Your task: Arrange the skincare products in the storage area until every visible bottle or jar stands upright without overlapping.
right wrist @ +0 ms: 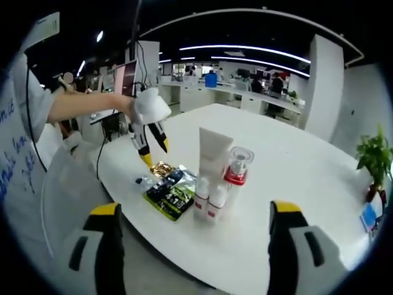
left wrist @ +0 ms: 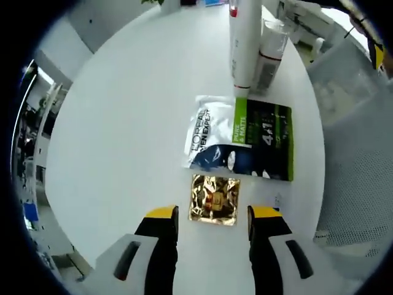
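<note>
A white tube [right wrist: 213,153], a red-collared pump bottle [right wrist: 236,172] and two small white bottles [right wrist: 209,200] are standing upright together; sachets [left wrist: 242,138] are lying flat beside them.

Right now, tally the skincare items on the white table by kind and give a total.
Flat sachets: 2, a gold foil sachet and a green-and-white L'Oreal sachet.
Upright tubes: 1, a tall white tube.
Upright bottles: 3, a clear red-collared pump bottle and two small white bottles.
Total: 6.
</note>
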